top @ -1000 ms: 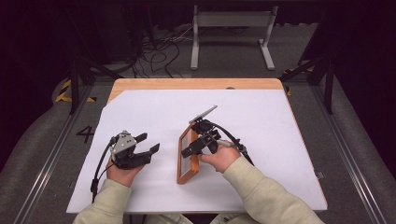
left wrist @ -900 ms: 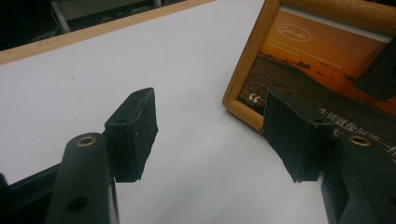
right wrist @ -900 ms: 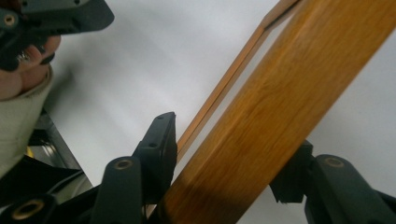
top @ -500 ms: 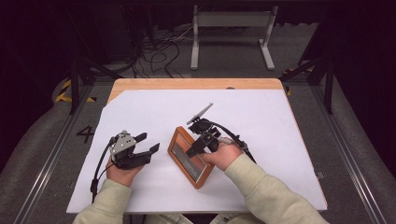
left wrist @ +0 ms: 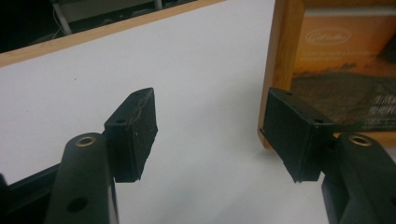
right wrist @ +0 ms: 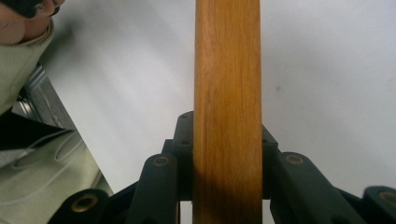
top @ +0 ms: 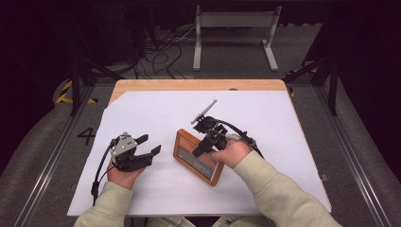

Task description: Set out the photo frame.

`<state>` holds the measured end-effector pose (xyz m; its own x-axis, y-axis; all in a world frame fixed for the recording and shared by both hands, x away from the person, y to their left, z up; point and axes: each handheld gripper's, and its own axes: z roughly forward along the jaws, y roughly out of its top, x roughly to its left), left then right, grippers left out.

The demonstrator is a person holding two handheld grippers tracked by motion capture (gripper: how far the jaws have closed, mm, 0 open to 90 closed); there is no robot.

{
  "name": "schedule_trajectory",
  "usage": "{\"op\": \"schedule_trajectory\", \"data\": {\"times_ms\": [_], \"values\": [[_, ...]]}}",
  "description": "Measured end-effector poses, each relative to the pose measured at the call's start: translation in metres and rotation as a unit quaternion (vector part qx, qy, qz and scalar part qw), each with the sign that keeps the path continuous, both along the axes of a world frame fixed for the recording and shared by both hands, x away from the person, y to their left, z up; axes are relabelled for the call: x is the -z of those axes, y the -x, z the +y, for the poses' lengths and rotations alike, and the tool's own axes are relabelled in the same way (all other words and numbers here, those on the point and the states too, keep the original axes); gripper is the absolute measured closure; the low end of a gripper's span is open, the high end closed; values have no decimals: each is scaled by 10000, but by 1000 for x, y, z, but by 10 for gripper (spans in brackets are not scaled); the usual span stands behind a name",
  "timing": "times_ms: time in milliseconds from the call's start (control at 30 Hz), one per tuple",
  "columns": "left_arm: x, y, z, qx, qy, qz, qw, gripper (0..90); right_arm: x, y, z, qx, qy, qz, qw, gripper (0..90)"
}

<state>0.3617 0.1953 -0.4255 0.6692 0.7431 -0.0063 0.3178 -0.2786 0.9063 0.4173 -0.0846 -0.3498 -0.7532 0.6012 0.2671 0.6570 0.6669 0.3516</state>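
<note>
A: Where is the wooden picture frame (top: 198,156) found?
B: Mid-table on the white sheet (top: 283,123), clamped at its edge by the right gripper (top: 201,147).
A: And the left gripper (top: 147,144)?
B: Jaws spread, nothing held, just beside the frame.

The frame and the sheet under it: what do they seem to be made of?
The frame looks like wood with a smooth, faintly glossy orange-brown finish: lengthwise grain streaks show between the right gripper's jaws. Its picture area seems a printed card; whether glass covers it, I cannot tell. The white sheet looks matte and thin, perhaps paper, lying flat on a wooden tabletop.
</note>
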Motion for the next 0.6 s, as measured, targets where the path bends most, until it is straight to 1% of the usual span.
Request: {"op": "schedule_trajectory", "data": {"times_ms": [133,200,267,333,400,433,467,533,600], "values": [[0,0,0,-6,-4,0,10000,353,-16,0,-7,-339,91,-251,9991,712],[1,1,0,-23,-3,-2,10000,353,-21,0,-10,-424,103,-342,9985,712],[1,2,1,-31,1,-6,10000,351,-26,-1,-13,-578,171,-427,9973,712],[1,3,3,-49,4,-2,10000,350,-31,-2,-15,-805,230,-542,9950,712],[1,4,6,-90,1,-9,10000,350,-35,-3,-17,-1174,315,-667,9903,713],[1,4,6,-90,1,-9,10000,350,-35,-3,-17,-1174,315,-667,9903,713],[1,5,6,-96,-7,-7,10000,350,-37,-5,-18,-1522,377,-747,9848,714],[2,6,7,-125,33,-5,9999,350,-38,-5,-18,-1809,428,-824,9791,714],[2,7,9,-145,9,0,9999,350,-38,-5,-17,-2075,464,-872,9732,715]]}}
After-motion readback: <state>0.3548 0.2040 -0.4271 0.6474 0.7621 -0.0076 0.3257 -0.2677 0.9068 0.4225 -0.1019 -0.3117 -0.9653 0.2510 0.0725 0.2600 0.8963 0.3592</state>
